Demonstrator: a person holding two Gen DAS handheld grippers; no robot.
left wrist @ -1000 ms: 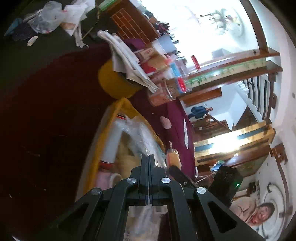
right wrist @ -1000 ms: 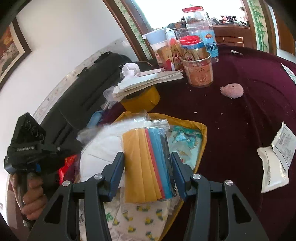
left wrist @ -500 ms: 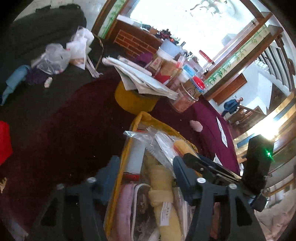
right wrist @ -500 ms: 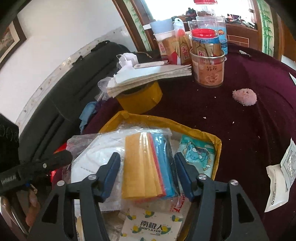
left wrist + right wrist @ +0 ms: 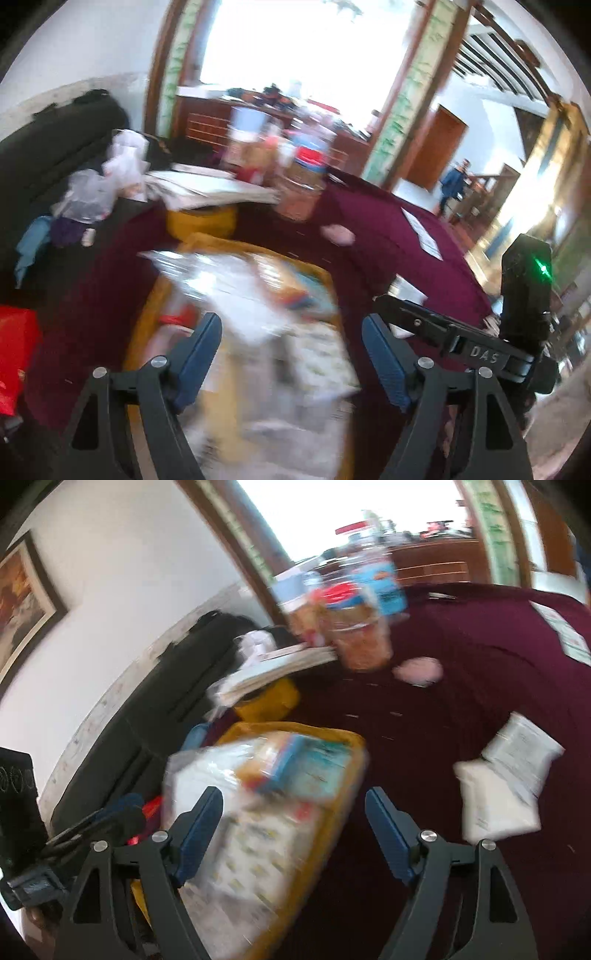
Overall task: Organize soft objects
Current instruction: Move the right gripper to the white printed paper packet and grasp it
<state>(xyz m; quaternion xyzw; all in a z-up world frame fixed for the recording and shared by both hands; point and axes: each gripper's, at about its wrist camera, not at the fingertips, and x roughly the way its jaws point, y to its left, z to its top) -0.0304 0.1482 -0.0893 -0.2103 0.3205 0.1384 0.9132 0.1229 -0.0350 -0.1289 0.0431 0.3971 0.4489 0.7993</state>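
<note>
Both views are motion-blurred. A yellow basket (image 5: 146,325) (image 5: 351,775) on the maroon tablecloth holds several soft packs: a clear bag of masks, a teal packet (image 5: 314,768) and a patterned pack. My left gripper (image 5: 291,350) is open and empty above the basket. My right gripper (image 5: 293,827) is open and empty over the basket's right rim; it also shows in the left wrist view (image 5: 443,332). A pink fluffy puff (image 5: 338,234) (image 5: 419,670) lies beyond the basket. Two white soft packets (image 5: 506,775) lie to the right.
Jars and tubs (image 5: 354,627) stand at the back beside a paper stack on a yellow tub (image 5: 207,218). A black sofa (image 5: 166,694) with bags is on the left. Paper slips (image 5: 424,236) lie on the cloth. A red bag (image 5: 14,343) sits at far left.
My left gripper went from shut on a clear bag to open and swung upright over the basket. My right gripper let go of the coloured mask pack, drew back and turned right.
</note>
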